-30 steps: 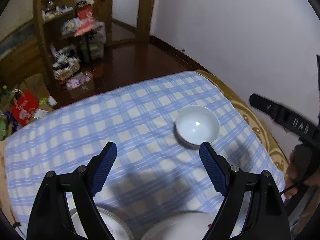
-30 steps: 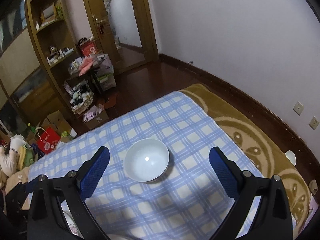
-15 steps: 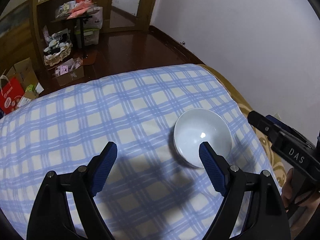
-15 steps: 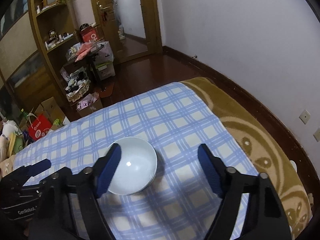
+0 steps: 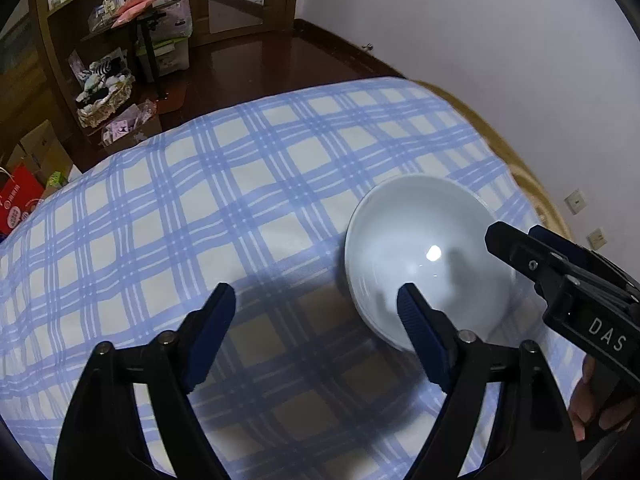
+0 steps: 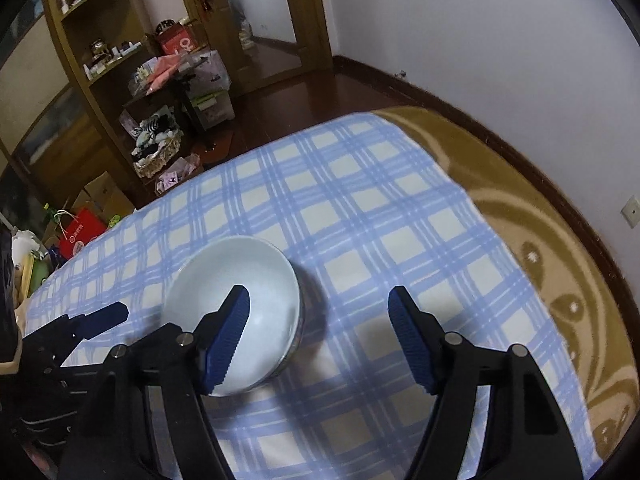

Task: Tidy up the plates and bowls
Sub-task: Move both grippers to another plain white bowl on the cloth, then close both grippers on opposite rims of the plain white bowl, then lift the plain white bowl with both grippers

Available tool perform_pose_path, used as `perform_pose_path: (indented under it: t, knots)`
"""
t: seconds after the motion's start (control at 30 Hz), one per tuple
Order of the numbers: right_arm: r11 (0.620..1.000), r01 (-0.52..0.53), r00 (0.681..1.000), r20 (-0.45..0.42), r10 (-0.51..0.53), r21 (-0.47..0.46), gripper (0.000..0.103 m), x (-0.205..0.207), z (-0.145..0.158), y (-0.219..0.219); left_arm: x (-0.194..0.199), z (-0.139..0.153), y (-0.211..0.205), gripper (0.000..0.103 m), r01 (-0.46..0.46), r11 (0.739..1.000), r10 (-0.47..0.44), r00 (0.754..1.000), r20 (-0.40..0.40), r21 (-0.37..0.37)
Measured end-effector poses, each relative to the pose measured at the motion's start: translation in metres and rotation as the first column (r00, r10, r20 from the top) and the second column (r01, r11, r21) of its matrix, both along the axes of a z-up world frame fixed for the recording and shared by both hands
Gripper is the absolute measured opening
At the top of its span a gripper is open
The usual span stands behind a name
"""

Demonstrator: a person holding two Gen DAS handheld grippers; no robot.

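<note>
A white bowl (image 5: pixel 424 256) sits upright on the blue checked cloth (image 5: pixel 240 200); it also shows in the right wrist view (image 6: pixel 248 280). My left gripper (image 5: pixel 316 308) is open, its right finger over the bowl's near rim and its left finger over bare cloth. My right gripper (image 6: pixel 320 312) is open, its left finger inside the bowl and its right finger outside, so the jaws straddle the bowl's right wall. The right gripper's finger (image 5: pixel 520 248) reaches in over the bowl's right rim in the left wrist view. No plates are in view.
The cloth covers a table with a brown patterned blanket (image 6: pixel 560 248) at its right side. A white wall (image 6: pixel 500 40) stands close on the right. Beyond the far edge are a wooden floor, shelves (image 6: pixel 80 80), boxes and a red bag (image 5: pixel 16 204).
Both grippers have moved forward and down toward the bowl. The right gripper's left finger now sits inside the bowl. The plates at the near edge have left the left wrist view.
</note>
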State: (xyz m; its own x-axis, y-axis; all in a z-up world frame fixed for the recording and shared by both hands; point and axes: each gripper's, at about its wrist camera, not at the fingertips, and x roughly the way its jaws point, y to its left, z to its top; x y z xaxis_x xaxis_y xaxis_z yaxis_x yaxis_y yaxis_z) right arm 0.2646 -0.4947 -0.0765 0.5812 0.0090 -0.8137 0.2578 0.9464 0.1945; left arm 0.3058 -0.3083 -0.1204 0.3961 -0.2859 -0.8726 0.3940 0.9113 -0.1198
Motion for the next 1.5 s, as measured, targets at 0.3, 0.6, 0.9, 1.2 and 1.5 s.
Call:
perform_pose_path:
  t: [0.3,0.6,0.9,1.2,1.5]
  knots:
    - [0.994,-0.033,0.999,-0.033,0.036,0.106,0.047,0.008,-0.027,0.0,-0.001,-0.015,-0.01,0.03,0.001,1.0,-0.001,1.0,-0.007,0.014]
    - [0.99,-0.009,0.999,-0.049,0.016,0.141,0.013,0.009,-0.034,0.009,-0.006,-0.011,-0.024,0.011,0.037,0.999,-0.037,0.999,0.001,0.014]
    - [0.996,-0.012,0.997,-0.071,0.019,0.09,0.009,-0.003,-0.026,0.017,-0.016,0.004,-0.011,0.01,0.003,1.0,-0.003,1.0,-0.029,-0.015]
    - [0.998,-0.045,0.997,-0.062,0.047,0.033,0.01,-0.02,0.007,0.039,-0.039,0.022,0.017,0.011,-0.016,0.998,0.014,0.999,-0.041,-0.062]
    - [0.997,-0.058,0.998,-0.022,0.059,0.049,0.009,-0.041,0.037,0.061,-0.06,0.064,0.044,0.009,-0.023,0.997,0.022,1.0,-0.013,-0.07]
